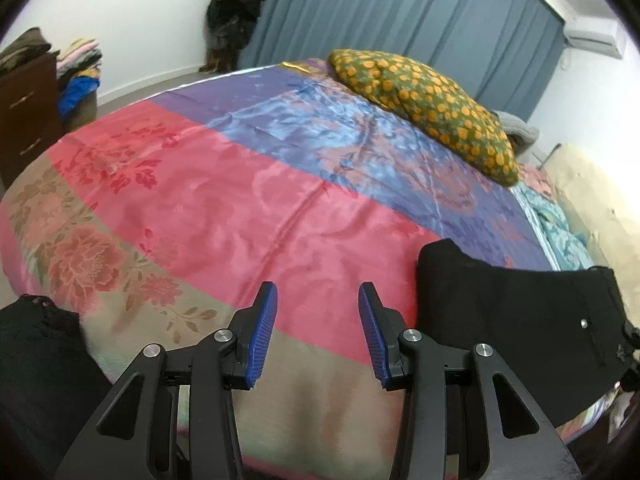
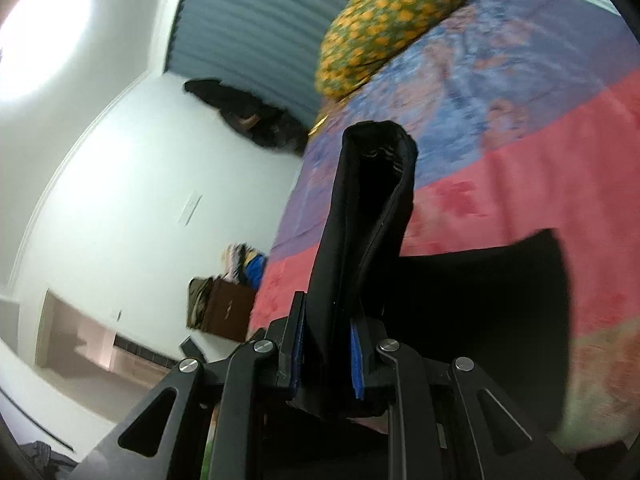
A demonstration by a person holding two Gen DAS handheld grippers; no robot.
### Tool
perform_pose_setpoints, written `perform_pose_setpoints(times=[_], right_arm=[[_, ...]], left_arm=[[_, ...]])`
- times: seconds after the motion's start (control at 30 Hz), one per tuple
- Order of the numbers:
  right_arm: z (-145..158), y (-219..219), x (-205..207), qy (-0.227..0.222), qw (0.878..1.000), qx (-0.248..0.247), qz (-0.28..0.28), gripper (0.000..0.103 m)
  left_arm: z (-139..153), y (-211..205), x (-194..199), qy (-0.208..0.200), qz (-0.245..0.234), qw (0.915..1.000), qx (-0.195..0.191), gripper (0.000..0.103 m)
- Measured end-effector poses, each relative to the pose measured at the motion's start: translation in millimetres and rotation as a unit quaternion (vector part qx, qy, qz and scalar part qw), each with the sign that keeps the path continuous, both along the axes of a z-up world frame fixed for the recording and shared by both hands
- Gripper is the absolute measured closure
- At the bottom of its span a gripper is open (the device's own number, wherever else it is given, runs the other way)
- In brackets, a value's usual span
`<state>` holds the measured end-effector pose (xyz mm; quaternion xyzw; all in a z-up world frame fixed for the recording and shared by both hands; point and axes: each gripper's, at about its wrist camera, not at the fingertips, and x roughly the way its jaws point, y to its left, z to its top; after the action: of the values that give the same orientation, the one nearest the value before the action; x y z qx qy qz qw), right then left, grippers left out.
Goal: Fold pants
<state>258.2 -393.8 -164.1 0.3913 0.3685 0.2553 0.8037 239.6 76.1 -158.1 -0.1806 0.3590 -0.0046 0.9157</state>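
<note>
Left claw point(image 1: 318, 330): jaws stood apart, nothing between the blue pads point(image 1: 262, 334); it hung over the near edge of the bed.
Pants, left wrist view point(image 1: 516, 320): black cloth was held up to the right of the left claw, over the near right part of the bed; a small metal stud showed on it.
Bedspread point(image 1: 224, 208): satin, in floral bands of tan, pink, blue and purple, lying spread across the bed.
Pillow point(image 1: 428, 108): green with orange dots, at the far right side of the bedspread.
Curtain point(image 1: 400, 20): grey-blue, behind the bed.
Dresser point(image 1: 24, 116): dark wood, at far left, with stacked clothes point(image 1: 78, 68) beside it.
Right claw point(image 2: 326, 350): jaws were clamped on a thick fold of the pants point(image 2: 360, 240).
Pants, right wrist view: a folded band rose from between the pads toward the lens centre; the rest hung dark to the right over the pink band of the bedspread point(image 2: 520, 184).
View quality: right wrist view was tilted and motion-blurred.
Pillow, right wrist view point(image 2: 392, 20): at the top of the frame.
</note>
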Motion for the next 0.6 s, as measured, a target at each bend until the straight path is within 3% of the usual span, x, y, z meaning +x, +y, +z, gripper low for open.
perform_pose_setpoints(times=[0.2,0.33,0.4,0.47,0.53,0.6], right_arm=[[-41.9,-40.1,-14.0,0.043,0.998,-0.035,-0.037,0.085],[-90.1,-46.2,-16.5,0.097,0.988,-0.112,-0.054,0.084],[-101.9,-43.7,-17.7,0.1,0.985,-0.132,-0.054,0.082],[-100.3,-48.7,-18.2,0.097,0.985,-0.123,-0.069,0.075],[-91.4,-51.7,-20.6,0.095,0.982,-0.145,-0.076,0.056],[-72.9,-51.6,-27.0,0.081,0.97,-0.208,-0.098,0.056]], left_arm=[[-2.7,-37.5,-2.2,0.005,-0.057,0.998,0.027,0.061],[-1.8,-68.7,-9.5,0.0,-0.114,0.9915,0.064,0.06],[-2.4,-83.7,-14.8,-0.003,-0.142,0.9861,0.087,0.059],[-2.7,-91.8,-19.3,-0.006,-0.157,0.9826,0.098,0.059],[-0.8,-100.5,-23.5,-0.013,-0.172,0.979,0.109,0.059],[1.7,-106.5,-27.4,-0.022,-0.18,0.9765,0.117,0.059]])
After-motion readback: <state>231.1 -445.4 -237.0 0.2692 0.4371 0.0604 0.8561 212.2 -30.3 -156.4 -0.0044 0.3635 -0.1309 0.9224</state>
